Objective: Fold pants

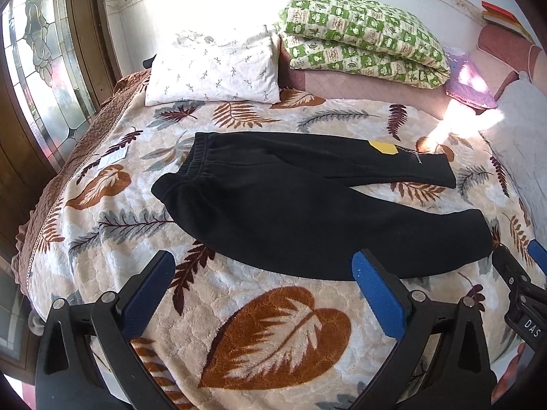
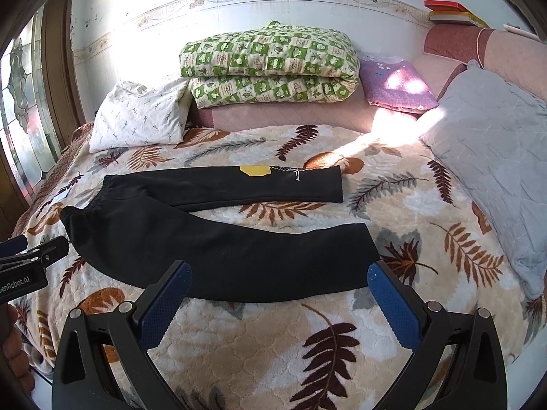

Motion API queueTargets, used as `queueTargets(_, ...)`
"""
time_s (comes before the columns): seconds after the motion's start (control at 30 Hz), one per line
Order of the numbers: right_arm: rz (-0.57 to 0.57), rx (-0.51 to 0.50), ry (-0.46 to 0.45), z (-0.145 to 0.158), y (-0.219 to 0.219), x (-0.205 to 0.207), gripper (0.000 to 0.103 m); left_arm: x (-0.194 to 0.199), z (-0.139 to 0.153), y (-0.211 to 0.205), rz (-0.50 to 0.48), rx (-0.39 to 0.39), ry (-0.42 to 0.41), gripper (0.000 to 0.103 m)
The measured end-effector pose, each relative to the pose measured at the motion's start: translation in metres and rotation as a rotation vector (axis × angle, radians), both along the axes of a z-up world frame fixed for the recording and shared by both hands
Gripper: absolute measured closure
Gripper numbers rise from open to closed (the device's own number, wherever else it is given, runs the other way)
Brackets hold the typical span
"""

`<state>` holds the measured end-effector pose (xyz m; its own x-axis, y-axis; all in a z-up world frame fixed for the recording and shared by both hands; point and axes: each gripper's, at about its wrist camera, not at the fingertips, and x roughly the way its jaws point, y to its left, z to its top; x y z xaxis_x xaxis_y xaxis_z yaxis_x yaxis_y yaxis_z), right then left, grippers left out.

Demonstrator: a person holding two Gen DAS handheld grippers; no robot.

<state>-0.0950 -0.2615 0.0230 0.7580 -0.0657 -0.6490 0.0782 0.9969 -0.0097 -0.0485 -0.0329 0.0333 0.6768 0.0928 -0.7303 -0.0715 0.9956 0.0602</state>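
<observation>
We see black pants point(image 1: 290, 205) lying flat on a bed, on top of a fuzzy blanket point(image 1: 273, 335) with big brown and gray leaves on it. The pants are spread open, not folded. The waist end is on the left, and the two legs reach out to the right with a gap of blanket between them. The far leg has a yellow tag point(image 1: 383, 146) on it with a bit of white string beside it.

Our left gripper point(image 1: 263, 283) hangs over the blanket, near the front edge of the near leg. Its two blue fingers are wide apart and hold nothing. The right finger tip sits just at the edge of the black cloth; we cannot tell if it touches.

Our right gripper point(image 2: 278, 290) is also over the near leg, by its front edge. Its blue fingers are wide apart too, with nothing between them.

At the back of the bed there is a white pillow point(image 1: 213, 68) with little leaves. Next to it is a folded green and cream quilt point(image 1: 362, 39). A purple cloth point(image 2: 396, 85) lies in the sun, and a gray pillow point(image 2: 492, 157) is on the right. A window with patterned glass point(image 1: 37, 61) is on the left.
</observation>
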Motion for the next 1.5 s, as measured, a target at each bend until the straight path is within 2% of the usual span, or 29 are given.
queueTargets(1.23, -0.001, 0.006, 0.039, -0.017, -0.007, 0.012, 0.0, 0.015, -0.012, -0.007, -0.01, -0.025, 0.053, 0.0)
queueTargets(1.5, 0.01, 0.013, 0.053, -0.02, -0.007, 0.019, 0.0, 0.033, -0.012, -0.003, -0.016, -0.029, 0.103, 0.0)
